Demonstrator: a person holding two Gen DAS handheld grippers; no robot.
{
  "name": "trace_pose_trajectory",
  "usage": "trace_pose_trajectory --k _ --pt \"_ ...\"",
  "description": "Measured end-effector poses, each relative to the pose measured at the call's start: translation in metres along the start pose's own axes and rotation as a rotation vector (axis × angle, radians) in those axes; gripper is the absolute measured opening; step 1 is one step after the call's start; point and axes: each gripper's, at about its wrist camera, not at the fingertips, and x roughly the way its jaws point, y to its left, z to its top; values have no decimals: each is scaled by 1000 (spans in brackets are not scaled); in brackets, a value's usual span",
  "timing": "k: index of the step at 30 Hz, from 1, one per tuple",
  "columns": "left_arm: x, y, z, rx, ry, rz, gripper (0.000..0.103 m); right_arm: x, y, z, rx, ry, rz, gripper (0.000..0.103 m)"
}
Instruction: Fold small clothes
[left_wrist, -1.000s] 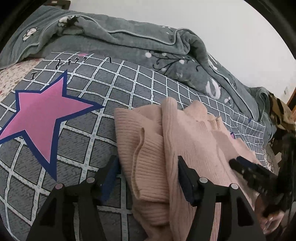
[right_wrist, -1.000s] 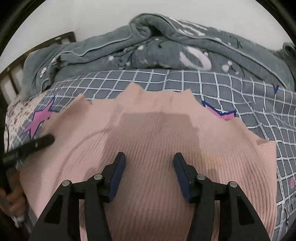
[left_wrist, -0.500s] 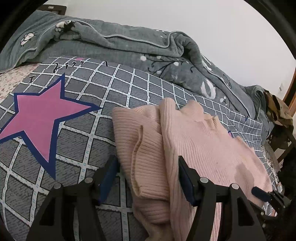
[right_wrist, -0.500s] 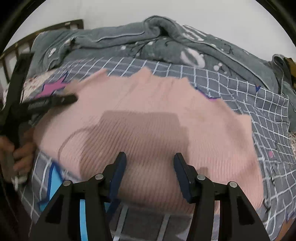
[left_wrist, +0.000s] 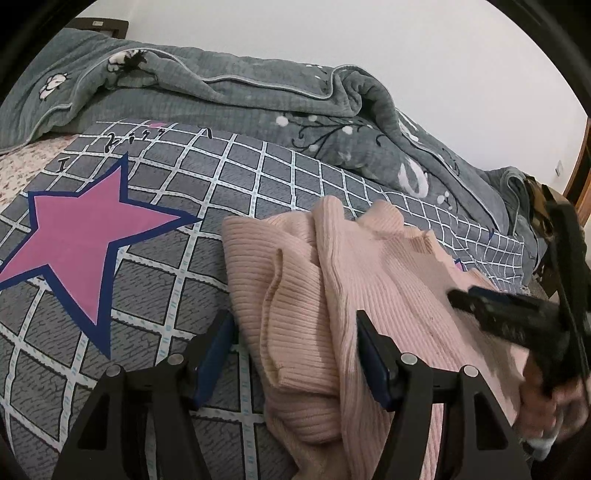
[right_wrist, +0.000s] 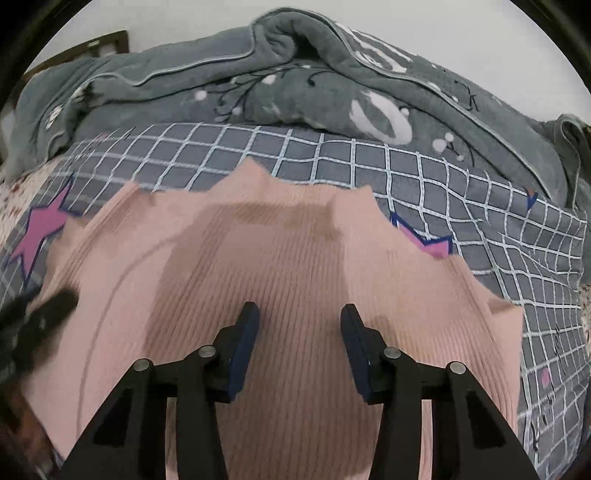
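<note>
A pink ribbed sweater (left_wrist: 332, 295) lies on the bed, its left side and sleeve folded over onto the body. My left gripper (left_wrist: 295, 332) is open just above the folded sleeve at the sweater's left edge. My right gripper (right_wrist: 299, 325) is open and empty over the sweater's body (right_wrist: 295, 266), which spreads wide below it. The right gripper also shows in the left wrist view (left_wrist: 517, 317) at the right, over the sweater. The left gripper shows blurred at the left edge of the right wrist view (right_wrist: 40, 325).
The bed has a grey checked sheet (left_wrist: 147, 280) with a pink star (left_wrist: 81, 236). A bunched grey-green quilt (left_wrist: 240, 96) lies along the far side by the white wall. Brown clutter (left_wrist: 539, 206) sits past the bed's right end.
The right gripper pulled back toward the sweater's near hem half a second ago and has now come forward over the sweater again. The left gripper has hardly moved.
</note>
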Motion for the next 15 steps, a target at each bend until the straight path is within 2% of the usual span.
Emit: trace_pose_trajectory --k 3,5,15 --pt "1 1 1 -1 3 -7 65 11 -6 6 45 32 20 44" --pt "1 1 1 -1 2 -9 65 6 -7 1 50 16 29 44" --pt "0 -1 -1 8 6 5 66 -65 -4 -78 3 -104 21 44"
